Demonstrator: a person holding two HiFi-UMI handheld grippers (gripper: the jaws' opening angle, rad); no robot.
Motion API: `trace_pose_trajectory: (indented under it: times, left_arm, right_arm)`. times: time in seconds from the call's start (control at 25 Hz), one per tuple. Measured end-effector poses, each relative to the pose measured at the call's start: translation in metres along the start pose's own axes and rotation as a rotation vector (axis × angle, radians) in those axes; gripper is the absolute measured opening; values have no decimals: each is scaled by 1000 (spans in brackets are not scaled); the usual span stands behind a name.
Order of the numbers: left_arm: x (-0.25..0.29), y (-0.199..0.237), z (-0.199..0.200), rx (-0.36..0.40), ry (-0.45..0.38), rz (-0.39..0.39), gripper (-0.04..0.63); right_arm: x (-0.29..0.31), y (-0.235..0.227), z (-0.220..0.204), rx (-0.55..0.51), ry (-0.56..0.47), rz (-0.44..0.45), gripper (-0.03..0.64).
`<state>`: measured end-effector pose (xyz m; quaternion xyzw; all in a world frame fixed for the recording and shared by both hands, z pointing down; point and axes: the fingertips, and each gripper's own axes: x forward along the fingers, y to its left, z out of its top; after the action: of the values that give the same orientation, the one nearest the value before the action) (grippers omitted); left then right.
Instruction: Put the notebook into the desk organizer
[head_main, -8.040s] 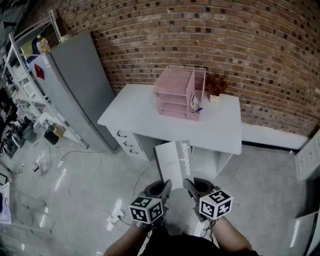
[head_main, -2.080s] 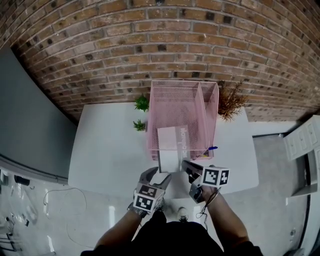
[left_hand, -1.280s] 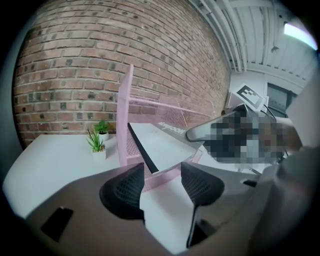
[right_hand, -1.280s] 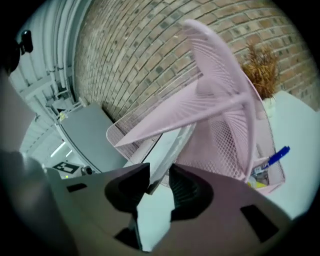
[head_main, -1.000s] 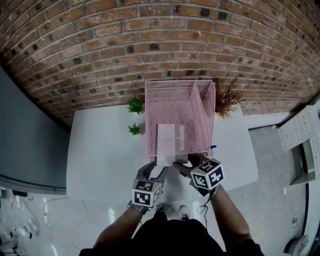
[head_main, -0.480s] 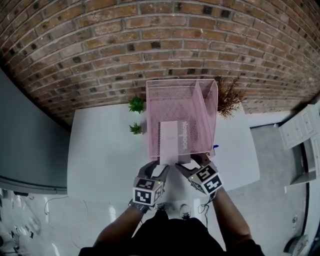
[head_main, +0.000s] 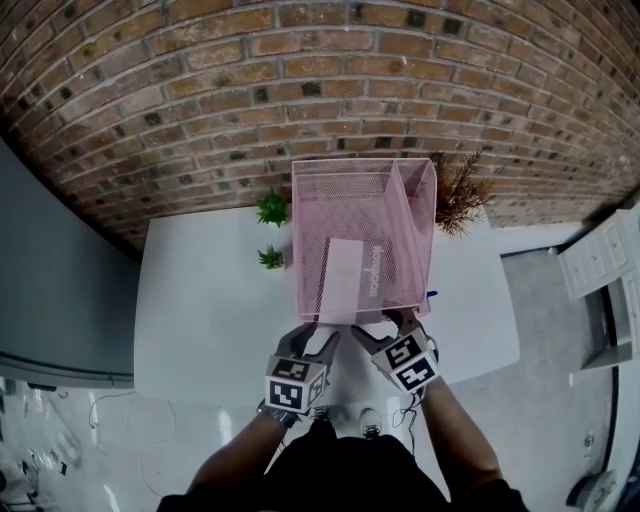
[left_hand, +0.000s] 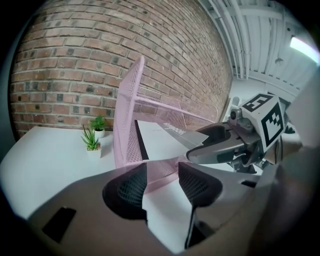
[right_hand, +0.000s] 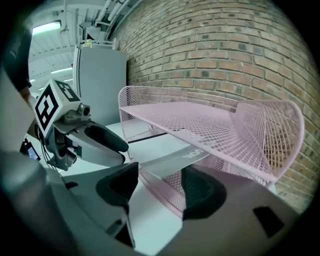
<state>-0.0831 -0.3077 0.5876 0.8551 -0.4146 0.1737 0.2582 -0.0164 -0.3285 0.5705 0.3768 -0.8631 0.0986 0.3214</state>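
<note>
One notebook (head_main: 352, 272) lies flat on a shelf inside the pink mesh organizer (head_main: 410, 225) on the white desk (head_main: 200, 300). Just before it, the left gripper (head_main: 312, 342) stands spread and empty. The right gripper (head_main: 383, 328) has just been opening its jaws, with nothing pinched between them.
</note>
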Motion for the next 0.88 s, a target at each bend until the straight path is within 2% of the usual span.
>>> trace_pose_trajectory:
  times: [0.32, 0.48, 0.72, 0.88]
  left_arm:
    - [-7, -8, 5, 1, -29, -17, 199]
    - [-10, -16, 18, 12, -82, -67, 190]
    - [-5, -33, 32, 64, -141, -140, 189]
    - [8, -38, 32, 92, -119, -164, 189]
  right_arm:
    - [6, -8, 4, 71, -15, -4, 281]
    - [6, -9, 2, 111, -21, 24, 284]
    - [2, -8, -2, 88, -16, 64, 288]
    - [2, -8, -2, 51, -18, 56, 266]
